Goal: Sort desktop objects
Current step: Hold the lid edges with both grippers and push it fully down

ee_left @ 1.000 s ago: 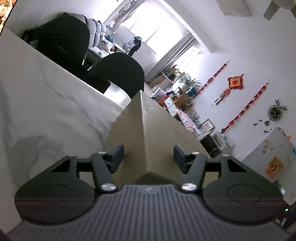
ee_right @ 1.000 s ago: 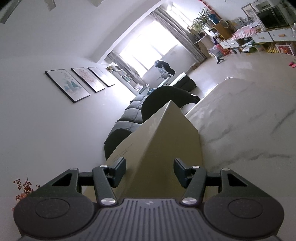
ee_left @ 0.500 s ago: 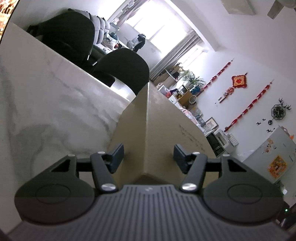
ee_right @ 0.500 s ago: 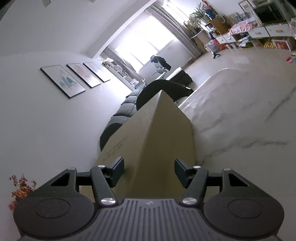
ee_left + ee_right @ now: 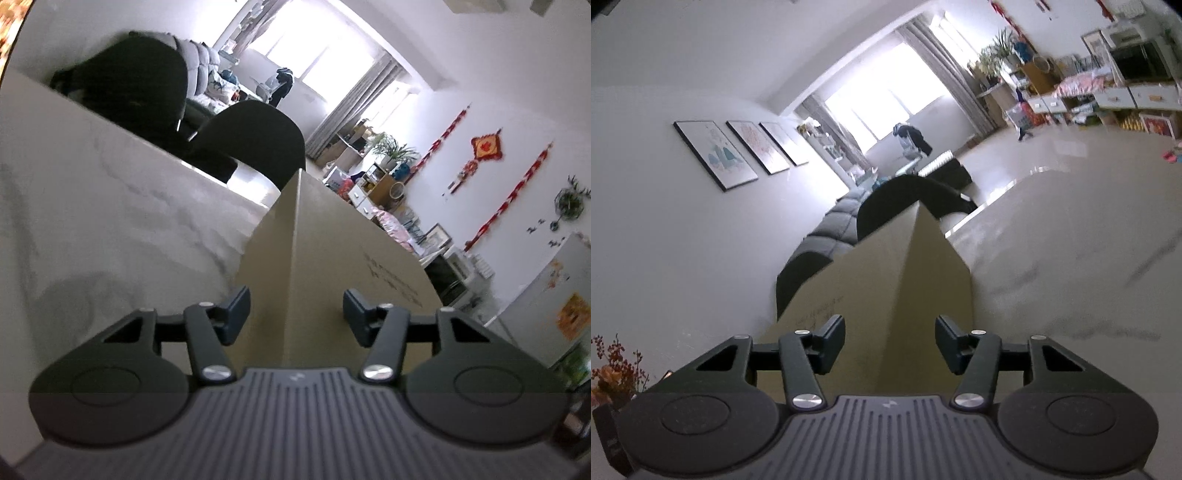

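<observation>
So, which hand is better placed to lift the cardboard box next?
Neither left nor right alone, I think: the left gripper and right gripper each straddle an edge of the cardboard box, jaws just closing; it probably needs both.

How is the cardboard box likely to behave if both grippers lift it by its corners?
The cardboard box looks stiff-edged, so it probably keeps its shape. Its smooth faces may slip, since each gripper straddles only a corner. Being large, it could tilt if lifted unevenly.

Both wrist views close behind box edge (image 5: 295, 258) (image 5: 905, 288) — opposite sides, shared window.
</observation>
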A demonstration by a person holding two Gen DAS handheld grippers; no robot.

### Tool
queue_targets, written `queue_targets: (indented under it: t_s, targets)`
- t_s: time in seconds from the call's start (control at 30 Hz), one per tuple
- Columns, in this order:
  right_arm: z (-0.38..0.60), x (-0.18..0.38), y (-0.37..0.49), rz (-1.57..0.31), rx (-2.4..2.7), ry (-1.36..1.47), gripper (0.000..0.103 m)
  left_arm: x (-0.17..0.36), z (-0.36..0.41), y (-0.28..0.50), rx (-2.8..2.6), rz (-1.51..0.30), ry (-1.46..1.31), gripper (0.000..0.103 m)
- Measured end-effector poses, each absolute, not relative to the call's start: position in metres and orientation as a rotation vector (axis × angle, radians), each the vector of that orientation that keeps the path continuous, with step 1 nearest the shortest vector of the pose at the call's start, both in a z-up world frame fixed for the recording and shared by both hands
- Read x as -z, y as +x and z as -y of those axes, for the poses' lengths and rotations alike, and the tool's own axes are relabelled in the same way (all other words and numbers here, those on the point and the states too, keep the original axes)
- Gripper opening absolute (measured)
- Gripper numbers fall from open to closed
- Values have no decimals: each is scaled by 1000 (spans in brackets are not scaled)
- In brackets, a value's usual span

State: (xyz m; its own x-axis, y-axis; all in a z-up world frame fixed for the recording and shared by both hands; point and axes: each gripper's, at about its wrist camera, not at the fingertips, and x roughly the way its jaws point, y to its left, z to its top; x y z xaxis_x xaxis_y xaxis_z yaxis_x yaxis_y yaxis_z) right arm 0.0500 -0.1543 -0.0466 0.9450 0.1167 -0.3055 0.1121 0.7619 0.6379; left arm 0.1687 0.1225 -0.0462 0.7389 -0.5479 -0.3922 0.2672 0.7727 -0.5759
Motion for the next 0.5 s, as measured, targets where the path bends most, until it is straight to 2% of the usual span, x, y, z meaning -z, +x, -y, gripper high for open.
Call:
queue_targets:
  t_s: [0.27, 0.5]
  targets:
    - [152, 49, 76, -360, 26, 661, 50, 46, -116, 186, 466, -596, -496, 49]
    - [155, 61, 81, -362, 17, 683, 52, 52, -120, 188, 492, -599, -533, 50]
